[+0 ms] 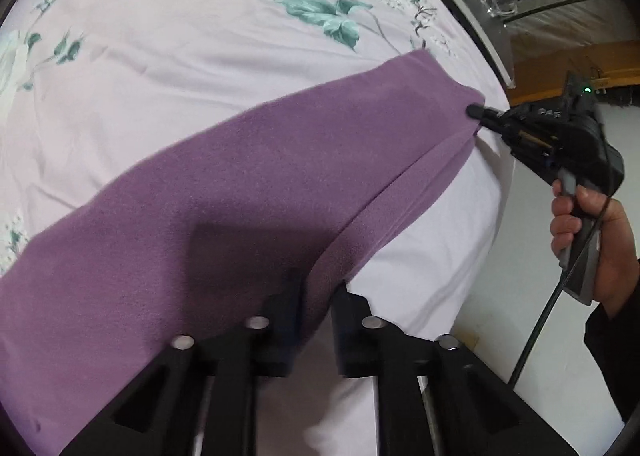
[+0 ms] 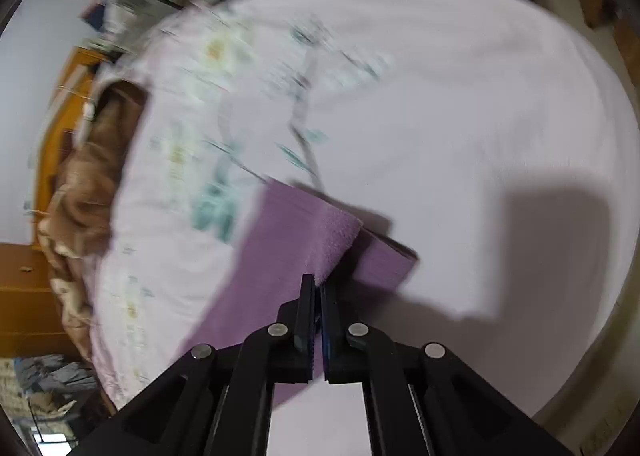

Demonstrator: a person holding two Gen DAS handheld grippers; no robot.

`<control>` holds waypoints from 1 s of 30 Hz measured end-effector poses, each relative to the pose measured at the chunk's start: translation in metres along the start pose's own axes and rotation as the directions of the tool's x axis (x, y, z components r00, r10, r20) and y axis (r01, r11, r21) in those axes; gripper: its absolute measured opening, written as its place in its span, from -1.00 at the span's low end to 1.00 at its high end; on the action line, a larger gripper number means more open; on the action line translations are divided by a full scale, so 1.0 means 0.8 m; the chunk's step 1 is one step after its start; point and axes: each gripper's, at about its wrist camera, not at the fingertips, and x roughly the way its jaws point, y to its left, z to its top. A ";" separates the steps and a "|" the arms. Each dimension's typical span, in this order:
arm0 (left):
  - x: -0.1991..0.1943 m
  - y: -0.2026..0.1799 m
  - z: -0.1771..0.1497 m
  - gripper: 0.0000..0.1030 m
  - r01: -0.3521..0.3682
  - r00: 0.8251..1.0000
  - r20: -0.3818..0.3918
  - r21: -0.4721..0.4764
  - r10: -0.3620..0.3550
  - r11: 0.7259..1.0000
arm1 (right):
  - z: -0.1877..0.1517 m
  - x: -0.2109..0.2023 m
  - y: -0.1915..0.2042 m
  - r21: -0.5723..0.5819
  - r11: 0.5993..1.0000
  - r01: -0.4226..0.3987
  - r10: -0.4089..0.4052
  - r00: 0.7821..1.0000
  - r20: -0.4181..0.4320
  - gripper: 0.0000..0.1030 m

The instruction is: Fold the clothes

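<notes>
Item: purple fleecy cloth point(image 1: 248, 192) on floral bedsheet point(image 1: 160, 56).
Handling: we judge it soft, light, limp (edges best).
Fingers: left gripper point(image 1: 316, 296), right gripper point(image 2: 316, 286) both clamped on its edge.

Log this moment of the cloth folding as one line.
left gripper: shut on purple cloth | right gripper: shut on cloth's other end | cloth stretched between them over bed sheet

Garment point(image 1: 248, 176) is solid purple, fuzzy nap, no print. Bed sheet point(image 1: 160, 56) is pale lilac-pink with white flowers, yellow centres and teal-green leaves on grey stems, print mostly toward the far side. Both grippers, left point(image 1: 316, 296) and right point(image 2: 316, 288), are matte black with silver pins; a brown-tan blanket point(image 2: 92, 184) lies at the bed's left edge, against orange wood.
</notes>
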 end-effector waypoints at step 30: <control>0.002 0.089 -0.012 -0.22 -0.016 1.000 0.003 -0.251 0.017 0.968 | 0.056 0.068 0.021 -0.407 0.912 0.040 -0.154 0.955 -0.252 -0.20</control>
